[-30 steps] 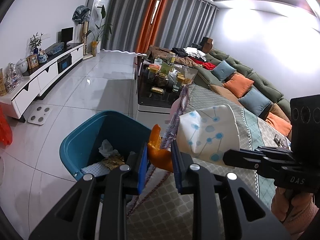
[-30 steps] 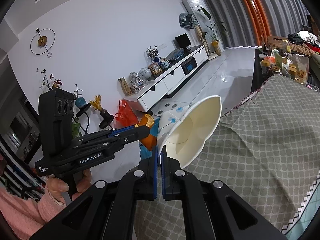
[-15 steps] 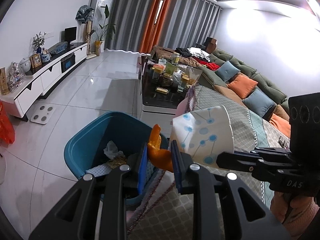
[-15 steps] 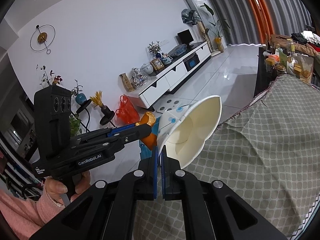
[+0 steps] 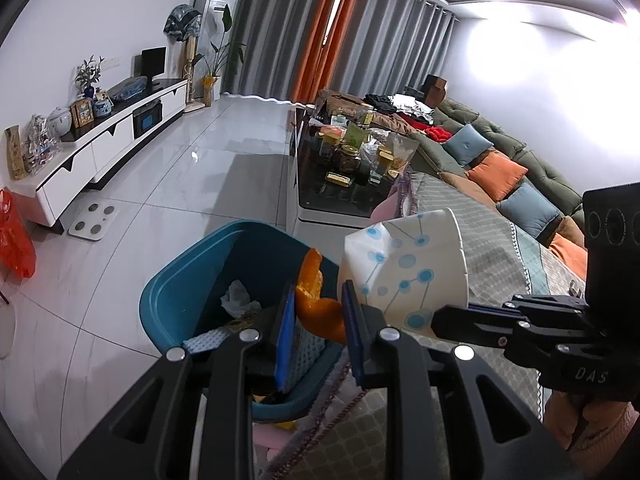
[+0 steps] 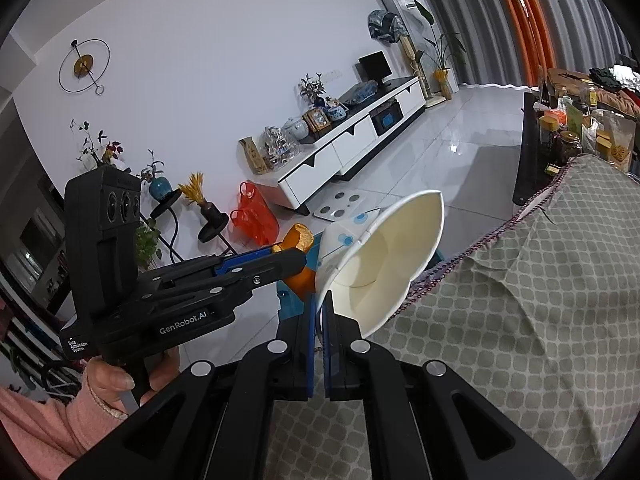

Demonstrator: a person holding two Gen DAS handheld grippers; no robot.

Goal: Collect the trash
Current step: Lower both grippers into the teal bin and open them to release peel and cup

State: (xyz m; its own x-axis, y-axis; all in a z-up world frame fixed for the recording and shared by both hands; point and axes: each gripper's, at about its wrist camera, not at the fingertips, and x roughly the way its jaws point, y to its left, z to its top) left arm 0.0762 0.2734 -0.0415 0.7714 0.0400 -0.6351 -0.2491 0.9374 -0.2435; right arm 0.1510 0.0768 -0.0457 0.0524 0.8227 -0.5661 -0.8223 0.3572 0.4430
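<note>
From the left wrist camera, the left gripper (image 5: 318, 304) angles downward, its blue pads clenched on one curl of orange peel (image 5: 318, 300), and the peel hangs right over the open mouth of the teal bin (image 5: 188, 280). Compared with a second ago the bin sits fuller in the frame and more directly under the peel, and the patterned cloth (image 5: 492, 240) has slid off to the right. In the bin: one crumpled white tissue (image 5: 238, 298) and some other scraps too dim to count. The right gripper (image 5: 452, 318) comes in from the right edge, carrying one squashed paper cup (image 5: 408, 268) with blue dots, just beside the peel at the bin's near rim. Over to the right wrist camera: the right gripper (image 6: 319, 308) tilts down too, jaws pinched tight on the flattened wall of the paper cup (image 6: 384, 256), whose open mouth faces the lens above the edge of the patterned cloth (image 6: 540, 300). The left gripper (image 6: 298, 258) reaches across from the left, held by a hand (image 6: 120, 380) in a pink sleeve, peel (image 6: 298, 240) still in its tip. This view has swung a little since the earlier frame, with the red bag (image 6: 254, 216) on the floor now plainer behind. One cup, one peel, two grippers.
</note>
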